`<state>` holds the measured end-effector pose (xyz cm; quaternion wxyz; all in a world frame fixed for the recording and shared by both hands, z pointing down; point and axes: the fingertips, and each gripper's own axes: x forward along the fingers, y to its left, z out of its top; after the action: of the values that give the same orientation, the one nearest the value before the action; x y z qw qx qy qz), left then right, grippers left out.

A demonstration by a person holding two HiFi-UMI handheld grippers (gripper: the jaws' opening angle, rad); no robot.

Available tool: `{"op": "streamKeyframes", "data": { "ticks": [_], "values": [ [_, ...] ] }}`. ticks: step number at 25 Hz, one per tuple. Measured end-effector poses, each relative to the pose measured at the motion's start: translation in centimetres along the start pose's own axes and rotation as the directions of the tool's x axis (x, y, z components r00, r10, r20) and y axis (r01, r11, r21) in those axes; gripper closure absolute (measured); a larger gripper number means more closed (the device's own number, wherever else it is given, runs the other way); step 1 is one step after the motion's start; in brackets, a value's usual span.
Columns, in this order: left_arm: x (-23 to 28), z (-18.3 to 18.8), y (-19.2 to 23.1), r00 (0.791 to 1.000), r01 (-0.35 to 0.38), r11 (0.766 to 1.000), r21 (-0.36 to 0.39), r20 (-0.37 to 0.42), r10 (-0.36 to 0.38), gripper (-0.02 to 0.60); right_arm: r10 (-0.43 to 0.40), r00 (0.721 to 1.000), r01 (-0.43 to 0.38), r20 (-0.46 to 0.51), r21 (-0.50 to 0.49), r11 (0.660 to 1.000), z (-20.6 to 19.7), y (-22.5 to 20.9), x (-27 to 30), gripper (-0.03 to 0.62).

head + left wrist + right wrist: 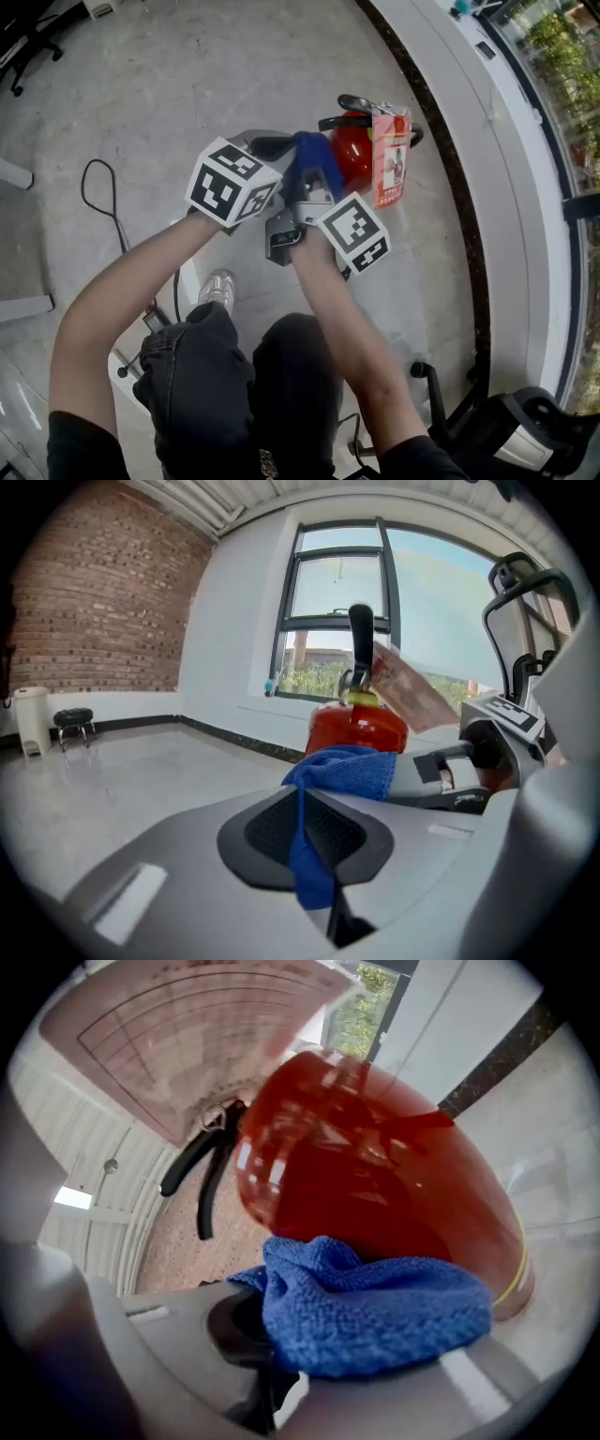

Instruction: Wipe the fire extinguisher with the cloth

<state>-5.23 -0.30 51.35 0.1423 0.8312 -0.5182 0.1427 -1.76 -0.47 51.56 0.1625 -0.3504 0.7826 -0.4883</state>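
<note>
Dark trousers (281,375) of the crouching person sit closest, and both bare forearms reach out over the pale stone floor (169,84). Beyond them the red fire extinguisher (352,150) stands upright beside the dark skirting strip (441,141) of the curved wall. It has a black handle (361,103) on top and a paper tag (389,159) hanging at its side. Both tools are held side by side just in front of the red body. The left hand-held gripper (309,841) has its jaws pressed together on a thin strip of the blue cloth (309,159), which runs up between the pads and bunches beyond the tips. The right hand-held gripper (262,1344) is also clamped on the cloth, with a thick wad spilling over its jaws. From its own view that wad lies right up against the lower part of the extinguisher, though I cannot be sure it is touching
</note>
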Motion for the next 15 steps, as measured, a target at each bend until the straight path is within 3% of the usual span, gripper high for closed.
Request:
{"op": "streamKeyframes", "data": {
  "ticks": [5,7,9,12,15],
  "values": [
    [-2.5,5.1,-0.2,0.996,-0.037,0.999,0.019,0.086,0.035,0.563,0.084,0.994,-0.085,0.070,0.017,0.996,3.1,5.1,-1.0,0.554],
    [-3.4,6.0,-0.2,0.995,-0.049,0.999,0.021,0.090,0.046,0.561,0.078,0.993,-0.078,0.085,-0.003,0.997,3.8,6.1,-1.5,0.563],
    [-4.2,6.3,-0.2,0.995,-0.054,0.998,0.031,0.082,0.051,0.560,0.042,0.995,-0.033,0.094,-0.093,0.995,4.5,6.4,-2.2,0.563],
    [-4.6,6.4,-1.2,0.997,-0.032,0.998,0.048,0.067,0.029,0.549,-0.011,0.994,0.040,0.106,-0.276,0.960,6.2,6.7,-2.9,0.562],
    [-4.2,6.0,-2.5,0.999,-0.005,0.998,0.056,0.050,0.002,0.551,-0.042,0.993,0.078,0.106,-0.363,0.929,6.8,6.8,-3.4,0.562]
  ]
}}
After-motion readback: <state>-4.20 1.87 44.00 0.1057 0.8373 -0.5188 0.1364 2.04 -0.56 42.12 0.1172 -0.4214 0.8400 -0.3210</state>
